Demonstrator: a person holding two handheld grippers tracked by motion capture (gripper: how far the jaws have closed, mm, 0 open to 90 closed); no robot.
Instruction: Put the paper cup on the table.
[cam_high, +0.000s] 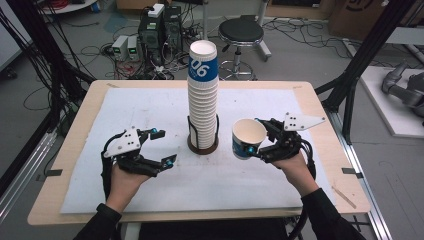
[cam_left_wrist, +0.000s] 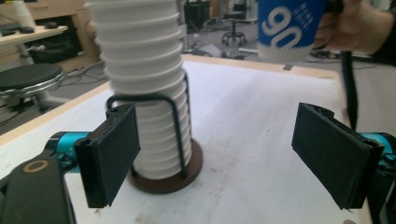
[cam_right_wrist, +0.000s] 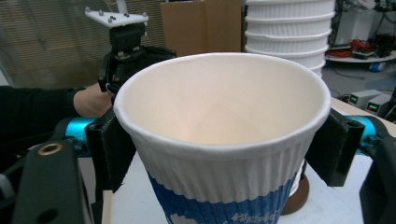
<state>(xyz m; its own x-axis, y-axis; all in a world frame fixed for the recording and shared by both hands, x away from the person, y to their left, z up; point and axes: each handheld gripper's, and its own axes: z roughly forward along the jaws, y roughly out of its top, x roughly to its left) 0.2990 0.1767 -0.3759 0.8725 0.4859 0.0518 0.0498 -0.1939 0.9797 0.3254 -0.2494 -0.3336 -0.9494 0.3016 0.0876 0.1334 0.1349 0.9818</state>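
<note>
Mid-worktop: stack (cam_high: 203, 95) of cups upright in a wire holder (cam_high: 202, 137).
Right claw (cam_high: 260, 145): pinching a cup (cam_high: 248, 138) by its sides, lifted, right of the stack.
Left claw (cam_high: 159, 146): spread, nothing between, left of the stack.

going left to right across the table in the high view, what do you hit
left gripper, fingers open and empty → stack of paper cups in its wire holder → single paper cup → right gripper, which holds that cup, all on the white mat
</note>
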